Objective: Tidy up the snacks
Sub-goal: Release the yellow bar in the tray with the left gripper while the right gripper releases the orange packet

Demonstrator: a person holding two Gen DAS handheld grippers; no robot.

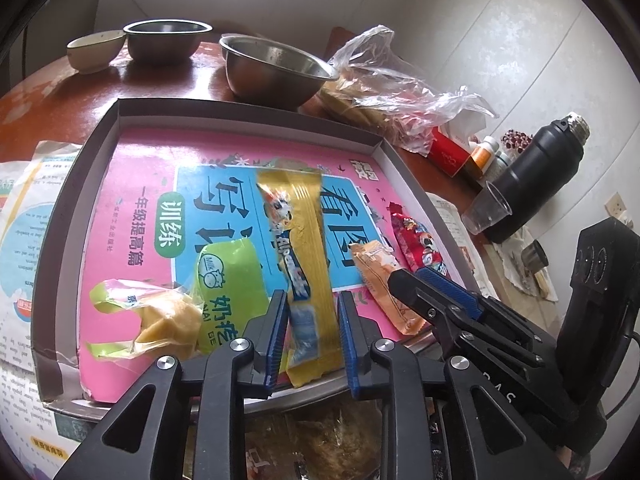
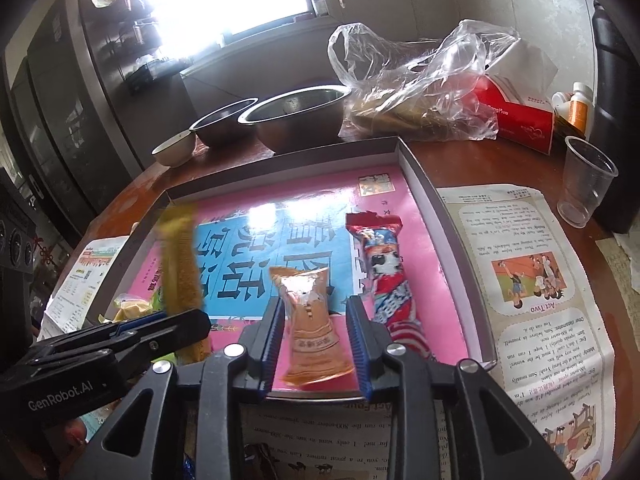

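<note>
A shallow grey box (image 1: 248,120) lined with a pink book cover holds the snacks. A long yellow packet (image 1: 298,232) lies between my left gripper's (image 1: 312,298) fingers, which stand slightly apart from it; in the right wrist view this packet (image 2: 180,264) is blurred. A small orange packet (image 2: 308,320) sits between the blue pads of my right gripper (image 2: 315,303), with gaps on both sides. A red packet (image 2: 384,268) lies just right of it. A green milk packet (image 1: 228,276) and a yellow-green wrapped sweet (image 1: 160,320) rest at the box's left.
Two steel bowls (image 1: 276,68) (image 1: 166,40) and a ceramic bowl (image 1: 96,50) stand behind the box. A clear plastic bag (image 1: 392,92), red tissue box (image 1: 448,152), black flask (image 1: 536,172) and plastic cup (image 1: 486,208) crowd the right. Newspaper (image 2: 520,280) lies under the box.
</note>
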